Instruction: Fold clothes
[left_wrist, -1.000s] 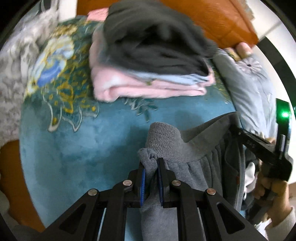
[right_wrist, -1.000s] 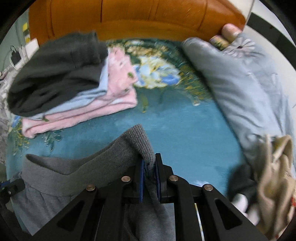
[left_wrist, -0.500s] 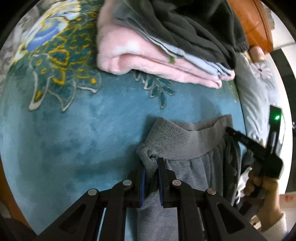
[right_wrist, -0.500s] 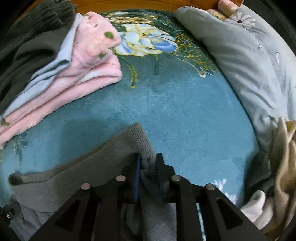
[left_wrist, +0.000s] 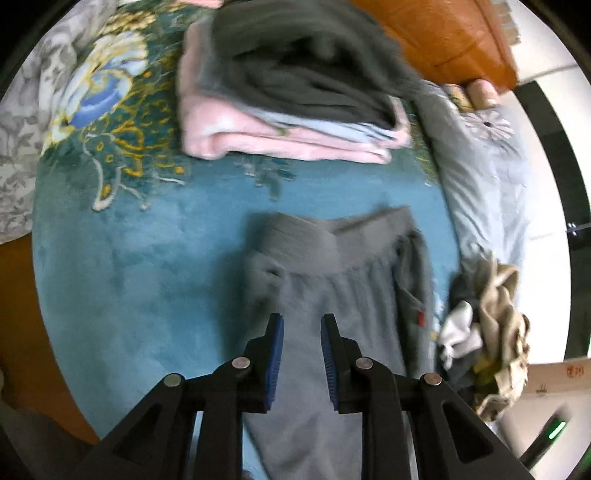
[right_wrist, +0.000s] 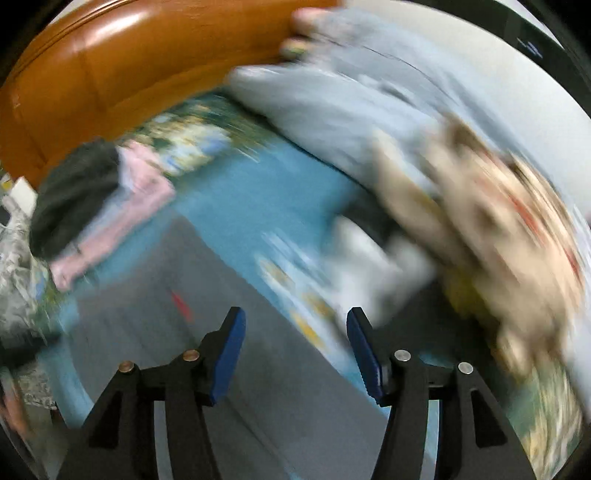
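Both grippers have let go of the grey sweatpants (left_wrist: 332, 295), whose waistband now lies flat on the blue blanket (left_wrist: 147, 277) ahead of the fingers. The left gripper (left_wrist: 301, 350) has parted its fingers slightly and drawn back; the right gripper (right_wrist: 295, 350) gapes wide, its view now blurred.

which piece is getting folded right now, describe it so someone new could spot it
On the teal floral blanket covering the bed, look below the folded stack of pink and dark clothes. The grey sweatpants lie flat there, right in front of the open left tool. Unlike the crumpled beige pile beside them, they are spread out, with a ribbed waistband and a small red tag.
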